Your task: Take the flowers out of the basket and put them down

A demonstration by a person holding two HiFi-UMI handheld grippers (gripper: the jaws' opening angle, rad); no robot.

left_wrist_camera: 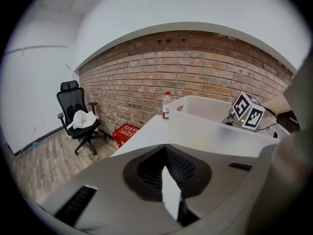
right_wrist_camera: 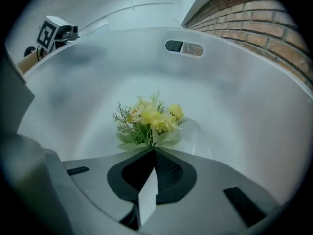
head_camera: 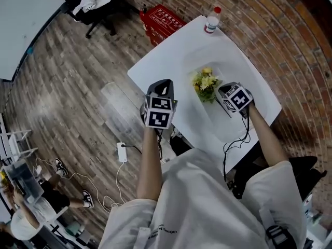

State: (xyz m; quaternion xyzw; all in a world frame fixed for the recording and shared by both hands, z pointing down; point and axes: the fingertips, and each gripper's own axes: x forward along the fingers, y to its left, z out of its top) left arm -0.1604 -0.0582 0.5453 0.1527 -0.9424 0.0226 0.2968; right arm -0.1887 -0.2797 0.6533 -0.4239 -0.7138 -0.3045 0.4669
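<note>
right gripper view: right gripper (right_wrist_camera: 154,150) fingers closed, apparently on the flowers (right_wrist_camera: 149,121) just ahead; lift straight up, clearing the basket (right_wrist_camera: 234,106) wall. left gripper (left_wrist_camera: 165,147) fingers closed, empty.

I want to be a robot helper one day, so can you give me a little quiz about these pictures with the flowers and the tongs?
1. True or false: the right tongs are shut on the flowers.
2. What stands at the far corner of the table? A) a bottle B) a teapot C) a lamp
3. What do the left tongs hold?

Key: 1 true; 2 A; 3 nothing, they are shut and empty.
</note>
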